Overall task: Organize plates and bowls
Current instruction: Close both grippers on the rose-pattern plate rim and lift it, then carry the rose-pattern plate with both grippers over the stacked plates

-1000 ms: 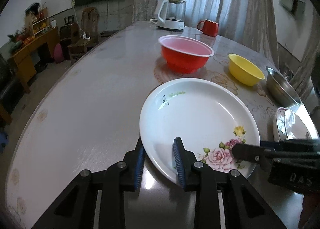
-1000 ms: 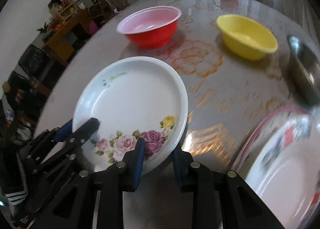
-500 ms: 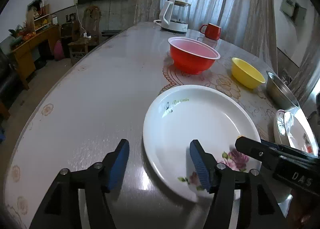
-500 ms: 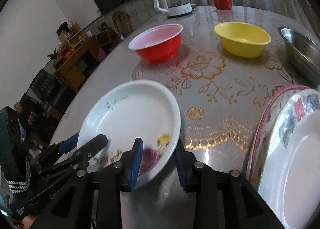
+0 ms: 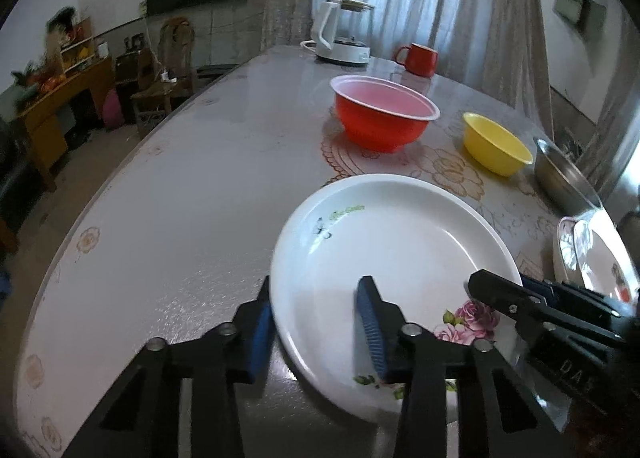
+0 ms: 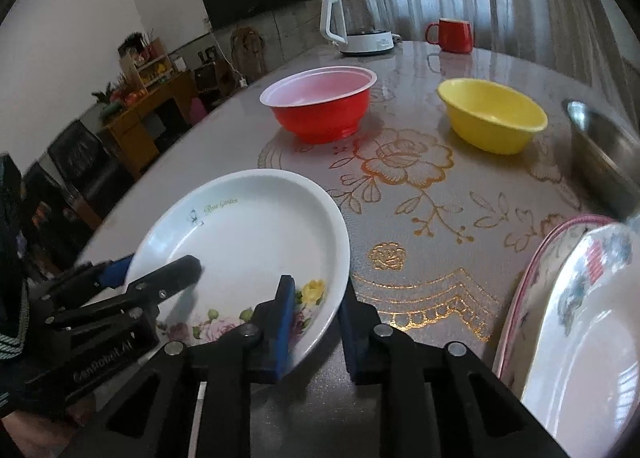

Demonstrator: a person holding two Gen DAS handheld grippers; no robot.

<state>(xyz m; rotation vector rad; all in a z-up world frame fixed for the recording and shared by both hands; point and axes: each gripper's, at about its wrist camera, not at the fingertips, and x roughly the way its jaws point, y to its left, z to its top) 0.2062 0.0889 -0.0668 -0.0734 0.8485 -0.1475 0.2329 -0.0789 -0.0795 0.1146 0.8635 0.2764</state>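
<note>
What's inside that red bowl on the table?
The red bowl shows only a bare pale pink inner wall; nothing rises above its rim. Its near wall hides the very bottom, so that part stays unseen.

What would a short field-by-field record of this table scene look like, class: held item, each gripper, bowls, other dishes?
held item: white rose-pattern plate
left gripper: jaws straddle the plate's near rim, gap visible
right gripper: jaws close on the plate's opposite rim
bowls: red bowl, yellow bowl, steel bowl
other dishes: stacked plates at right
far end: kettle, red mug
</note>
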